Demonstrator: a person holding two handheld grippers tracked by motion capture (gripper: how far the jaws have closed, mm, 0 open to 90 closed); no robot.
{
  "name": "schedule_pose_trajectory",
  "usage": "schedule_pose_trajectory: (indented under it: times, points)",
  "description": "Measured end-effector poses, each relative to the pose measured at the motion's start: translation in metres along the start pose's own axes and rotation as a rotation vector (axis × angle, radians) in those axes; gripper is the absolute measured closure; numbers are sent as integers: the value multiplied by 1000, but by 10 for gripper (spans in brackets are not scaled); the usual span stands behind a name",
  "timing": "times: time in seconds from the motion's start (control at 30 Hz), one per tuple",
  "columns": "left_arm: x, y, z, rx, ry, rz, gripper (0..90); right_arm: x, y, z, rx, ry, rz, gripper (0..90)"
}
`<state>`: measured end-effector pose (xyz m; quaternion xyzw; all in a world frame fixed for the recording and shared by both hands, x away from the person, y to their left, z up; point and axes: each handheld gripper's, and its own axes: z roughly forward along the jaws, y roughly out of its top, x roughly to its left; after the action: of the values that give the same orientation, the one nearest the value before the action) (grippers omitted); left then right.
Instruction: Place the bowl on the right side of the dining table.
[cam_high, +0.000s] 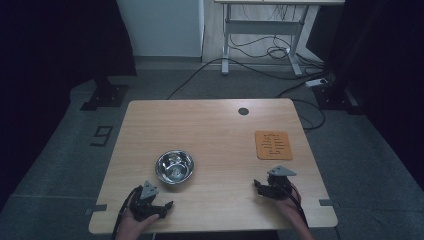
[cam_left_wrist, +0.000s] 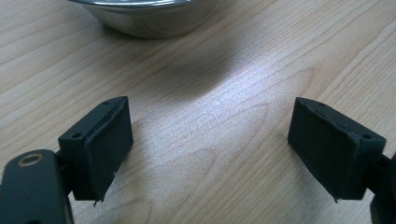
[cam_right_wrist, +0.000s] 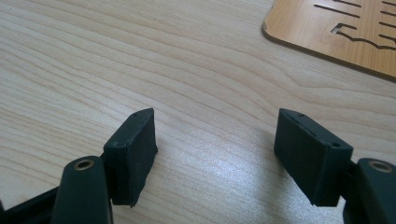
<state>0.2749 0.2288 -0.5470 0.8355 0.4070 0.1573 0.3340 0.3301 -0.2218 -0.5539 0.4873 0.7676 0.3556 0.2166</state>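
Note:
A shiny steel bowl (cam_high: 174, 166) stands on the wooden table (cam_high: 210, 130), left of centre. An orange-brown flat board with cut slots (cam_high: 273, 145) lies at the right. My left gripper (cam_high: 162, 206) rests near the front edge, below and left of the bowl, open with nothing between its pads. In the left gripper view the bowl's base (cam_left_wrist: 149, 18) sits just beyond the left gripper (cam_left_wrist: 210, 149). My right gripper (cam_high: 261, 187) rests at the front right, just short of the board, open and empty. In the right gripper view the board's corner (cam_right_wrist: 336, 32) lies beyond the right gripper (cam_right_wrist: 215, 154).
A small dark round grommet (cam_high: 243, 111) sits near the table's far edge. Beyond the table are cables on the floor and a white desk frame (cam_high: 260, 30). Dark stands flank the table on both sides.

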Motion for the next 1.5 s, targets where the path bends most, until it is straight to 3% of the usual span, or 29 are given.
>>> schedule_pose_trajectory:
  times: [1.17,1.33,1.5]
  points:
    - [0,0,0,0,0,0,136,-1,1,1,3,-5,2,267]
    - [0,0,0,0,0,0,136,-6,2,-2,-2,-8,44,285]
    - [0,0,0,0,-2,1,135,-14,5,-11,-49,-1,97,297]
